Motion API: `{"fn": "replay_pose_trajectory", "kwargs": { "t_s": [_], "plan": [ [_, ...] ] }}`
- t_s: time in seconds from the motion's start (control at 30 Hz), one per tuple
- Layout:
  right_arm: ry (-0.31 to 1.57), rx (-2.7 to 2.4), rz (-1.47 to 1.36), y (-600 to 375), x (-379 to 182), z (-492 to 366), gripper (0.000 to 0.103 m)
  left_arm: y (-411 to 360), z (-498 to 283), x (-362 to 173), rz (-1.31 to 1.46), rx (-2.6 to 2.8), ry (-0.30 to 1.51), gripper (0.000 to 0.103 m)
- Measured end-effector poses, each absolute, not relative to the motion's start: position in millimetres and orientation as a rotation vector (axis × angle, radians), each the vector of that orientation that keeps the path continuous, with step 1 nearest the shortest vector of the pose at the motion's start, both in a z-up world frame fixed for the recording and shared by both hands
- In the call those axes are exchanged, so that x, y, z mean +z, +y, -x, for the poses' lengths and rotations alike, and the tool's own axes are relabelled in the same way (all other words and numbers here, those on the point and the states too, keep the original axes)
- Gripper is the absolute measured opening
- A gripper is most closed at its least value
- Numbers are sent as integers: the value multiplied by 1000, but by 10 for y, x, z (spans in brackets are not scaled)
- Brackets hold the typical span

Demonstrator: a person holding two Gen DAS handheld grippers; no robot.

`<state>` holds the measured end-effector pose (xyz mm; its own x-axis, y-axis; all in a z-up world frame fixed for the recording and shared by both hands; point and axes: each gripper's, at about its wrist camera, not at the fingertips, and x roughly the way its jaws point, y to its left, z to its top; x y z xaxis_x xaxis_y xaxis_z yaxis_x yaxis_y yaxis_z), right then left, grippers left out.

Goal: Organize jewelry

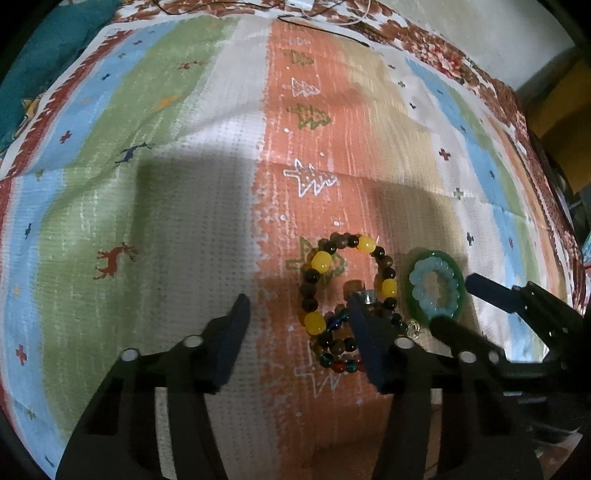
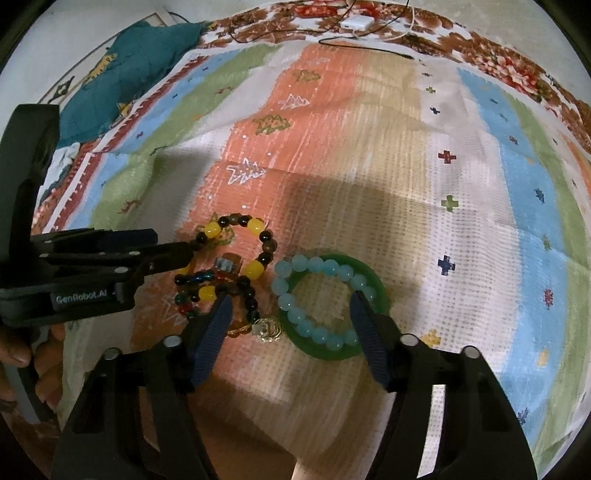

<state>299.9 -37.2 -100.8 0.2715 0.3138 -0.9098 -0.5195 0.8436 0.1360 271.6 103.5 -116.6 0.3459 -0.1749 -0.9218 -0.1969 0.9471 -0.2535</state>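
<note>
A bracelet of brown and yellow beads (image 1: 319,260) (image 2: 255,225) lies on the striped cloth, tangled with a smaller multicoloured bead bracelet (image 1: 338,365) (image 2: 184,299). To its right a green bangle (image 1: 456,273) (image 2: 376,284) rings a light blue bead bracelet (image 1: 417,273) (image 2: 295,317). A small gold charm (image 2: 267,328) lies between the two groups. My left gripper (image 1: 297,306) hangs open over the brown-and-yellow bracelet, its right finger above the tangle. My right gripper (image 2: 290,297) stands open, its fingers straddling the blue bracelet and bangle, its left finger well clear of them.
The striped, patterned cloth (image 1: 184,184) covers the whole surface. A teal cloth (image 2: 140,66) lies at the far left. A white charger (image 2: 356,22) with cables sits at the far edge. A person's hand (image 2: 14,354) grips the left tool.
</note>
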Motion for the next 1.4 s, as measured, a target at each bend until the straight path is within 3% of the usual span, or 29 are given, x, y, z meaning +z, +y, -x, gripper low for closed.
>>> {"fn": "replay_pose_trajectory", "kwargs": {
  "t_s": [0.03, 0.27, 0.37, 0.63, 0.73, 0.8, 1.4],
  "plan": [
    [1172, 564, 201, -373, -1021, -3006, 62, 1026, -2716, -1174, 345, 11, 1229, 42],
    [1208, 568, 195, -350, -1121, -3061, 50, 1001, -2744, -1214, 332, -2, 1241, 37],
    [1215, 571, 198, -338, -1137, -3073, 41, 999, -2765, -1247, 329, -7, 1250, 29],
    [1231, 582, 211, -323, -1210, -3093, 25, 997, -2797, -1279, 313, -11, 1253, 22],
    [1232, 588, 216, -314, -1224, -3086, 20, 996, -2816, -1291, 303, -10, 1256, 11],
    [1236, 589, 223, -304, -1237, -3078, 17, 1004, -2815, -1293, 301, -6, 1253, 10],
    [1206, 587, 215, -352, -1071, -3051, 15, 962, -2727, -1005, 327, -48, 1187, 10]
  ]
}}
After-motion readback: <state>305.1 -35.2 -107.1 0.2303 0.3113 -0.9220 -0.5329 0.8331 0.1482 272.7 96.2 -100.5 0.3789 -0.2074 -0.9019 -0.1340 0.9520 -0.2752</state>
